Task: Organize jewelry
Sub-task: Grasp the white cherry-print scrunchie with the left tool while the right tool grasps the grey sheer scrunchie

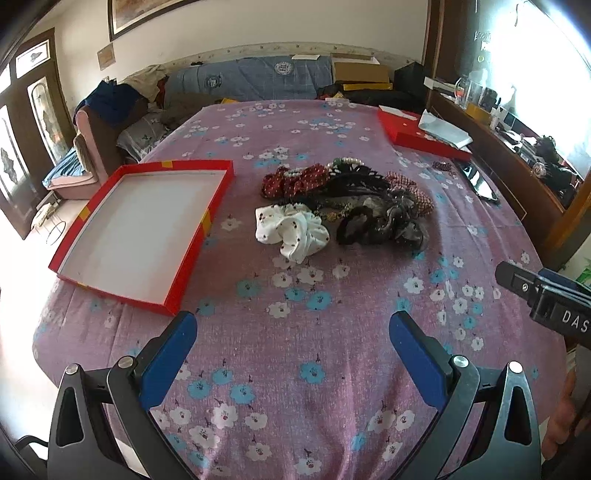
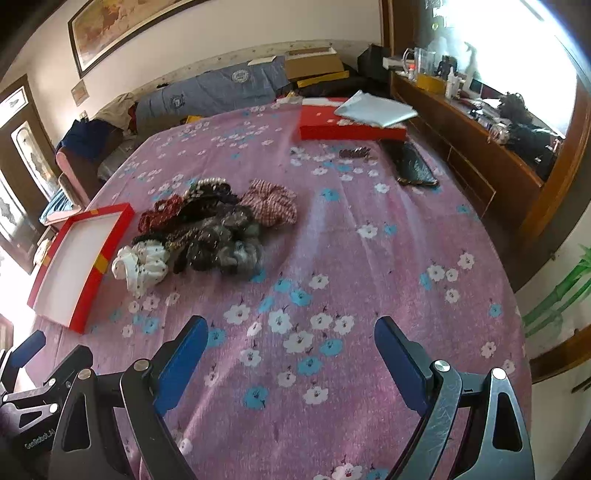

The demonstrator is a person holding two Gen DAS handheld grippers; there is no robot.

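Right gripper (image 1: 546, 299) cut off at the 3 o'clock edge; items within the tangled accessory pile (image 2: 207, 229) overlap, individually indistinguishable.

pink bedsheet with white and blue flowers (image 1: 295, 350), spread beneath and ahead of the claw. far ahead, against the wall: folded blue-grey quilt with round emblems (image 1: 255, 79), and to its right flat brown cardboard boxes (image 1: 360, 70). above them, dark-framed wall picture (image 2: 122, 26). ahead and to the left, off the bed: pink upholstered chair (image 1: 86, 147) heaped with dark blue clothing (image 1: 110, 98); beyond it, dark wooden door with frosted glass panels (image 1: 33, 122). ahead and to the right: long brown wooden cabinet (image 2: 480, 147) beside the bed, its top crowded with bottles and small containers, too small to identify, below a bright window (image 2: 517, 48).
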